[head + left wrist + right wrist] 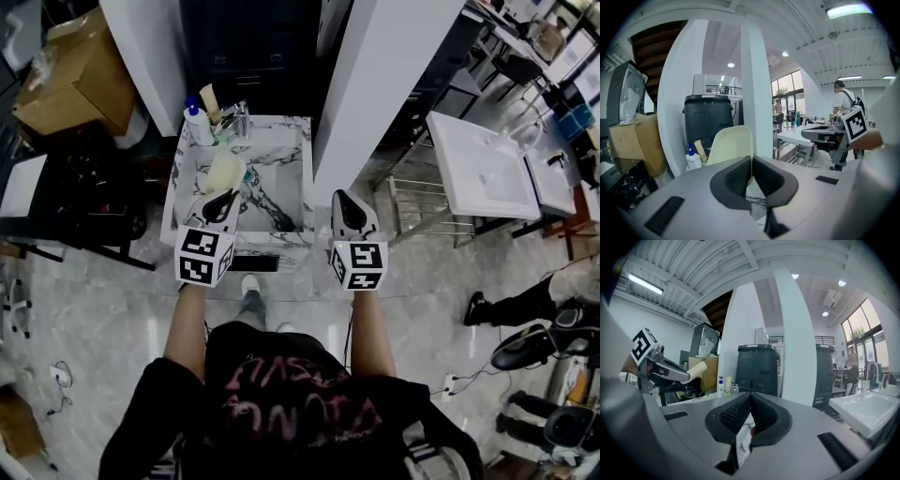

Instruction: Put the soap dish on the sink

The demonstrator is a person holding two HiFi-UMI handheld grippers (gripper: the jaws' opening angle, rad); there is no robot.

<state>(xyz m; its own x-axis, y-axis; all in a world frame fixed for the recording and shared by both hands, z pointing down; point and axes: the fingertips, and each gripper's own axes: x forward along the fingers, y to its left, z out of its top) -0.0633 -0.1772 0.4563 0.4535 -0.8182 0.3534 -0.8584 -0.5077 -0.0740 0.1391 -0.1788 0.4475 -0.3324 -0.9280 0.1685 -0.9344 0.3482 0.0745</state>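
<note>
Your left gripper (223, 199) is clamped on the near edge of the soap dish (225, 172), a pale cream oval. In the head view it sticks out toward 12 o'clock over the left half of the marble sink (281, 159). Your right gripper (345, 202) hangs at 3 o'clock from the left one, beside the sink's right edge and in front of the white pillar (375, 84). A pump bottle (198, 124) and the faucet (239, 117) stand at the sink's far rim, at 12 o'clock from the dish.

In the left gripper view the two pads meet with only a thin cream sliver between them. The dish stands up beyond them, tilted toward 11 o'clock and hiding part of the dark cabinet (708, 122). The pump bottle sits at 9 o'clock from the dish, lower down.

In the right gripper view the jaws are pressed together at the tips with nothing held between them. At 9 o'clock you can see the left gripper with the dish projecting from its tip.

As I judge it, the pick-up and carry are finished and the dish is above the sink but not resting on it. You have yet to lower it onto a bare patch of marble, clear of the bottle and faucet, then let go.
</note>
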